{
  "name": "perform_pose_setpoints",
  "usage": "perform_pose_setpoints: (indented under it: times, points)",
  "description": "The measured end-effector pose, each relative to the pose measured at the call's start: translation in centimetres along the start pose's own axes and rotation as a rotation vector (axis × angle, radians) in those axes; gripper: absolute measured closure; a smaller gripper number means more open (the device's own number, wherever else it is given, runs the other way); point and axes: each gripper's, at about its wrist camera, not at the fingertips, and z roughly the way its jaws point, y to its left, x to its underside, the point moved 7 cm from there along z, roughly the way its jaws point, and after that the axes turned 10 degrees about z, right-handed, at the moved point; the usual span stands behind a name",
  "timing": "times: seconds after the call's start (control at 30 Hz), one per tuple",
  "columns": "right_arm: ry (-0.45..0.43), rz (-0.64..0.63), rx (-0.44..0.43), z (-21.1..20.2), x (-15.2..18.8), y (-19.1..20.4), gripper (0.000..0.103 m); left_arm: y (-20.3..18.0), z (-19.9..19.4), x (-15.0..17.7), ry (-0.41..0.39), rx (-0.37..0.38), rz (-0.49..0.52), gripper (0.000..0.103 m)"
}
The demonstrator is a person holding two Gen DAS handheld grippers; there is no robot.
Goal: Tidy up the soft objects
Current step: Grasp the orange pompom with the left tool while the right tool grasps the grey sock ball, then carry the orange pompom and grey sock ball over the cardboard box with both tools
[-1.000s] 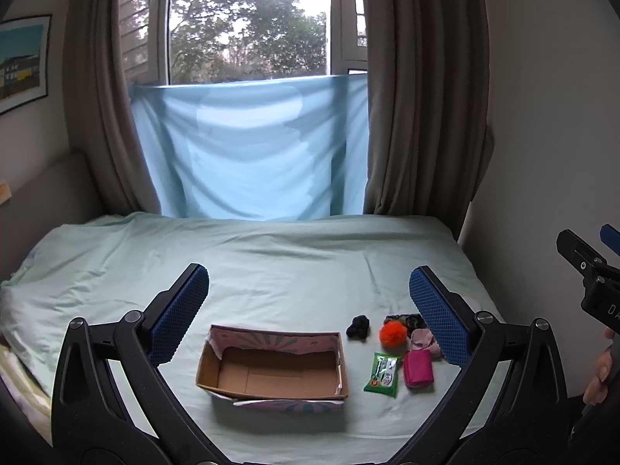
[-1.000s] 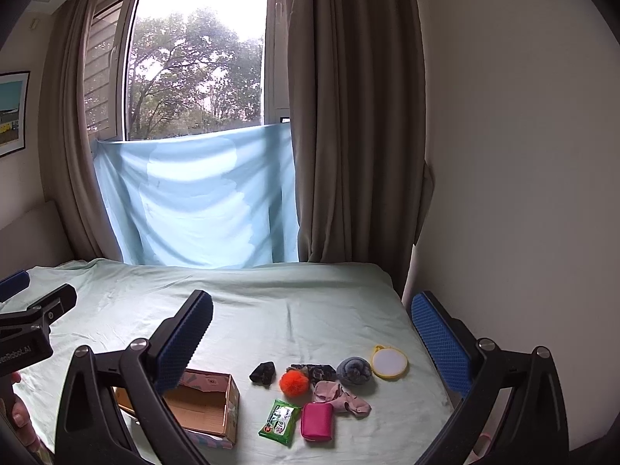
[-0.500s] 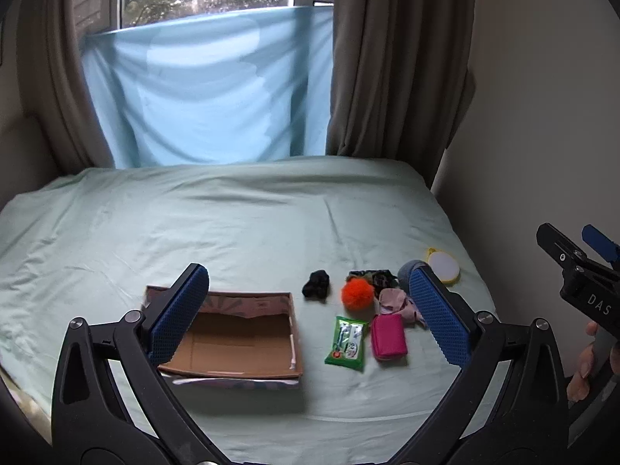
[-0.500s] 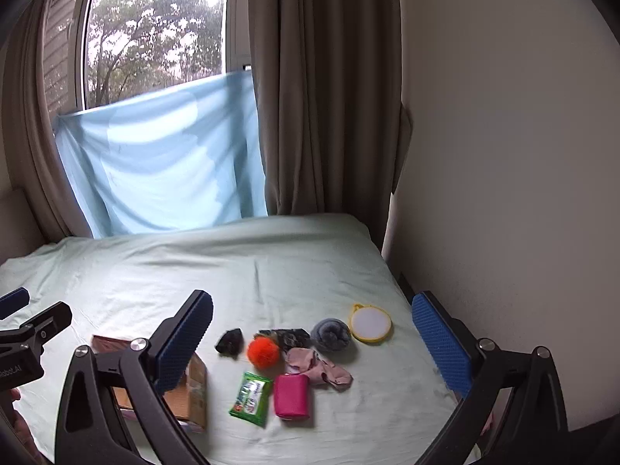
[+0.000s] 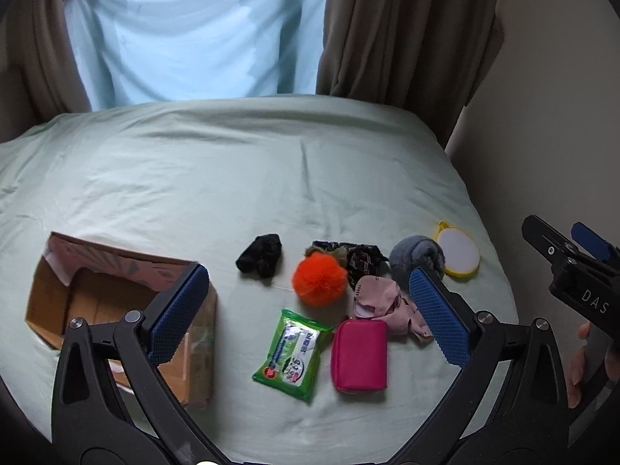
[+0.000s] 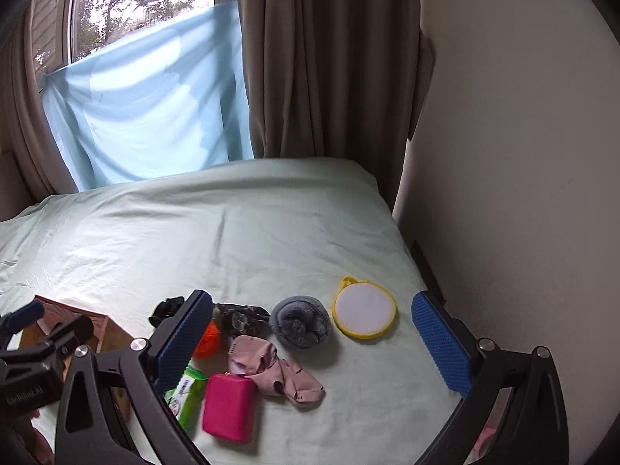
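An open cardboard box [image 5: 97, 302] lies on the bed at the left. Right of it lie a black cloth [image 5: 260, 257], an orange pompom [image 5: 318, 283], a dark patterned cloth [image 5: 358, 255], a grey rolled sock [image 5: 416, 254], a pink sock [image 5: 381, 302], a green wipes pack [image 5: 292, 352] and a magenta pouch [image 5: 360, 354]. My left gripper [image 5: 310, 317] is open above the wipes and pouch. My right gripper [image 6: 314, 343] is open above the pink sock [image 6: 277, 368] and grey sock [image 6: 300, 319].
A round yellow-rimmed pad [image 5: 457, 248] lies at the bed's right edge, also in the right wrist view [image 6: 364, 314]. A wall [image 6: 503, 155] stands right of the bed [image 5: 232, 162]. Curtains [image 5: 407, 31] and a blue cloth [image 5: 193, 31] hang behind.
Both grippers have tilted down and moved closer to the objects on the bed. The items now appear larger and between the fingers. Both stay open.
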Motion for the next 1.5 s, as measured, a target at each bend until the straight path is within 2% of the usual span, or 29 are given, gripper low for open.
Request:
perform_pose_setpoints:
  times: [0.37,0.6,0.67,0.73,0.77,0.83,0.93,1.07,1.17,1.5]
  points:
    - [0.119,0.031,-0.071,14.7,4.5,-1.3,0.003,-2.8,13.8,2.8,0.092,0.012,0.075,0.015]
    - [0.168,0.019,-0.091,20.2,6.9,-0.2,0.003,-2.5,19.8,5.1,0.163,-0.008,0.081,0.029]
    - [0.177,0.016,-0.093,21.4,7.2,-0.2,0.013,-2.4,20.8,5.5,0.177,-0.009,0.079,0.032]
    - [0.198,0.018,-0.097,22.5,7.5,-0.2,0.02,-2.4,21.8,5.7,0.185,-0.007,0.076,0.043]
    - [0.206,0.019,-0.089,22.9,7.7,-0.3,0.022,-2.4,22.0,5.9,0.189,0.0,0.076,0.046]
    - [0.206,0.014,-0.077,23.5,7.8,-0.4,0.028,-2.6,22.8,6.2,0.208,0.008,0.081,0.061]
    - [0.202,0.016,-0.076,23.8,8.0,-0.6,0.034,-3.0,23.6,6.7,0.229,0.014,0.094,0.066]
    - [0.185,0.004,-0.068,23.4,8.0,-0.5,0.051,-3.1,23.6,6.9,0.222,0.018,0.097,0.069]
    - [0.175,-0.011,-0.063,23.0,7.8,-0.3,0.058,-2.9,23.1,6.6,0.216,0.02,0.09,0.07]
    - [0.133,0.02,-0.057,19.7,5.6,-1.2,0.061,-3.4,20.0,4.2,0.16,0.041,0.091,0.07]
